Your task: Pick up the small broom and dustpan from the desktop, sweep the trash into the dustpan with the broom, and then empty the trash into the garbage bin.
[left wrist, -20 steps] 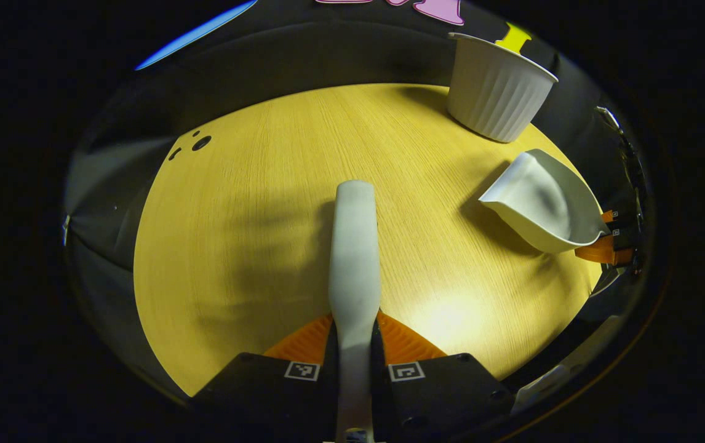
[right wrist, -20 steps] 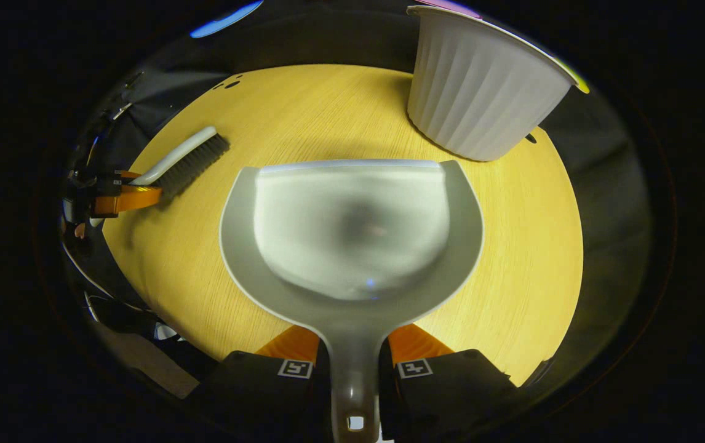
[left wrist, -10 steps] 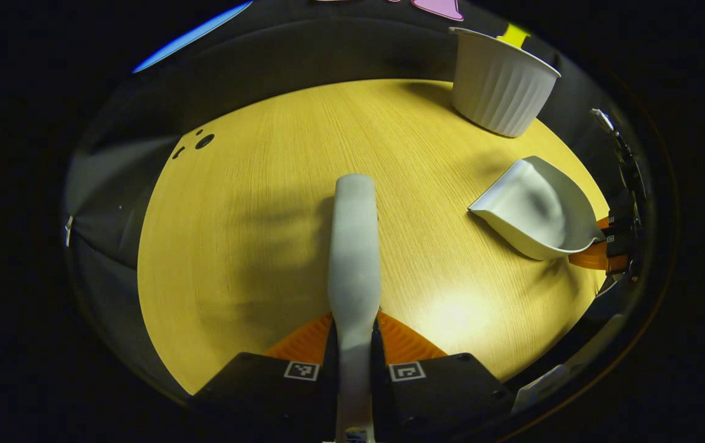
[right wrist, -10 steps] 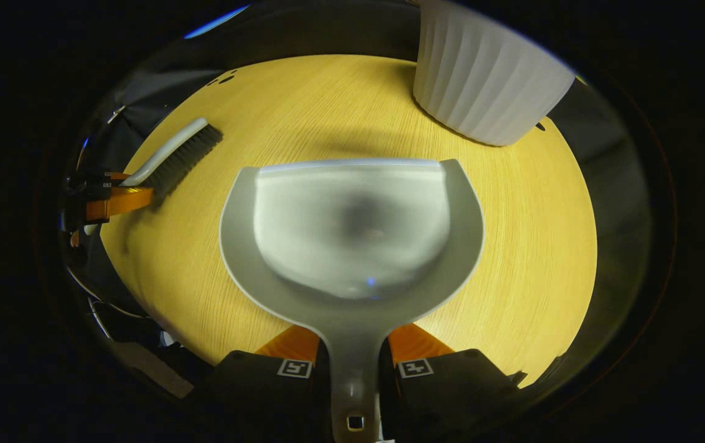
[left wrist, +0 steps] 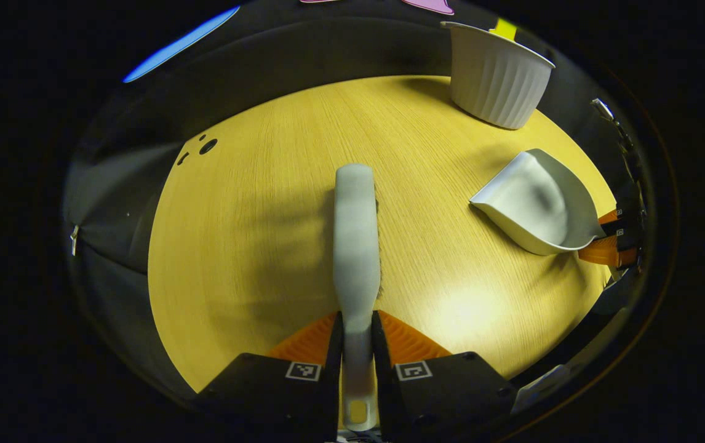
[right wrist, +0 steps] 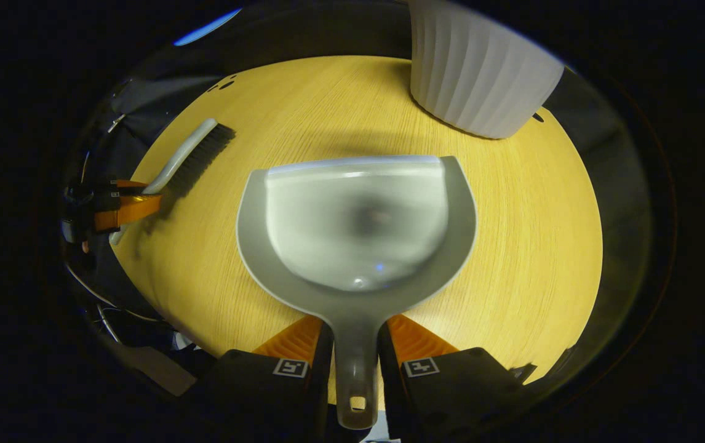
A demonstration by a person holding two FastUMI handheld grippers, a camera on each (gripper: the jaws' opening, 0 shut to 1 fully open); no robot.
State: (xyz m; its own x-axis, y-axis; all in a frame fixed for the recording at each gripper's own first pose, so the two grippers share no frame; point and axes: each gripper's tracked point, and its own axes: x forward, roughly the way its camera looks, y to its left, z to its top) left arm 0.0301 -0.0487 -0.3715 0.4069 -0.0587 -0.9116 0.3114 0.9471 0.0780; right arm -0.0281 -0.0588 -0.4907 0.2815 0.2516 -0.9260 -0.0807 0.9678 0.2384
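Left gripper (left wrist: 357, 344) clenched on the handle of the small broom (left wrist: 356, 246), which pointed straight ahead over the yellow wood surface (left wrist: 254, 234); seen from the right gripper view, bristles down and close to the surface, contact not clear. Right gripper (right wrist: 355, 357) clenched on the handle of the dustpan (right wrist: 358, 221), pan held out ahead above the surface, front lip toward the ribbed white garbage bin (right wrist: 481, 74). From the left gripper view, dustpan well off to the right, tilted, with the bin beyond it near the far edge. Pan appeared empty; no trash made out on the surface in either view. Both tools in hand, so pickup judged done. With no litter visible, stage likely either before the sweep or after the emptying; could not tell which. If sweeping remained: dustpan lip lowered flat to the surface, broom brought across toward it, bristles drawn into the pan mouth. Then pan carried over the bin's rim and tipped.
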